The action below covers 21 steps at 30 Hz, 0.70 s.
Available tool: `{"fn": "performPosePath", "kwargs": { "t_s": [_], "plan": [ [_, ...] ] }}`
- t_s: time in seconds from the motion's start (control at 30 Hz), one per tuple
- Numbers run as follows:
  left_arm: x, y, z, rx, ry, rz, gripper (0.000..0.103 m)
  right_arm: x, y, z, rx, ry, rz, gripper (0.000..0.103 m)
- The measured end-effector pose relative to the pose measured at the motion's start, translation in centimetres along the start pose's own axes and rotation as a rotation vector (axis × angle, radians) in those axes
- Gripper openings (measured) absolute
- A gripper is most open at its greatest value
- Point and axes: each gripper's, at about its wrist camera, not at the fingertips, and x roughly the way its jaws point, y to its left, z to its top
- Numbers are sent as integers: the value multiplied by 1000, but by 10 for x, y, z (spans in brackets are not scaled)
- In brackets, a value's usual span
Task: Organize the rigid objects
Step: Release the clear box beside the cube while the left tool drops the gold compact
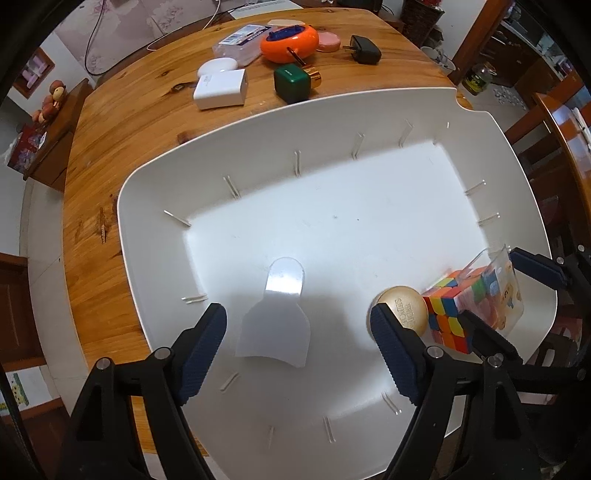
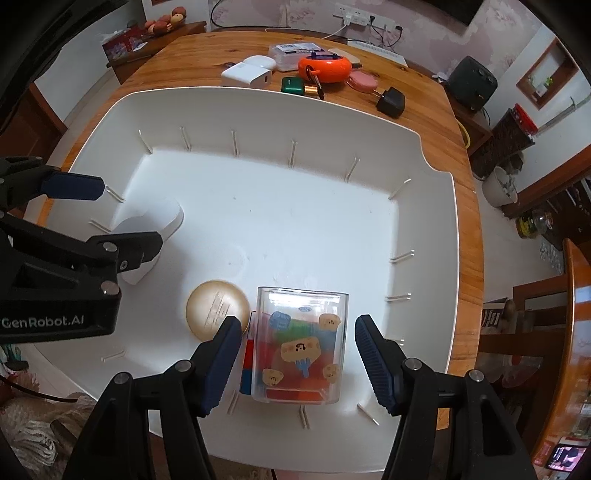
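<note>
Left gripper (image 1: 299, 347) spread over white scraper (image 1: 275, 325) | right gripper (image 2: 297, 354) spread around clear cup (image 2: 299, 343) | white tray (image 2: 424, 229) held cup, Rubik's cube (image 1: 448, 314), gold lid (image 2: 218, 310)

A white power strip (image 2: 354, 10) hangs on the wall. A dark heater (image 2: 474, 83) sits past the surface's (image 2: 424, 110) far right corner.

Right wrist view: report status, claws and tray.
Both claws open, left claw, right claw. Right straddles clear cup, not gripping. White tray holds cup, cube, gold lid. Nothing blocking.
</note>
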Motion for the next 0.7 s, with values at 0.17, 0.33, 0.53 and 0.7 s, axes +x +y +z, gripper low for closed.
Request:
{"fn": "performPosePath", "kwargs": {
  "t_s": [0.17,0.33,0.53,0.7],
  "plan": [
    [-1,4,3,-22,3,-10,83,-2,1,1,-13,-5,-6,65],
    [-3,4,6,-31,0,-16,83,-2,-1,2,-14,-10,-9,65],
    [-13,6,9,-43,-32,-13,83,-9,-1,5,-22,-35,-14,65],
    [-39,15,19,-79,-102,-21,83,-28,-10,11,-5,-95,-3,65]
  ]
}}
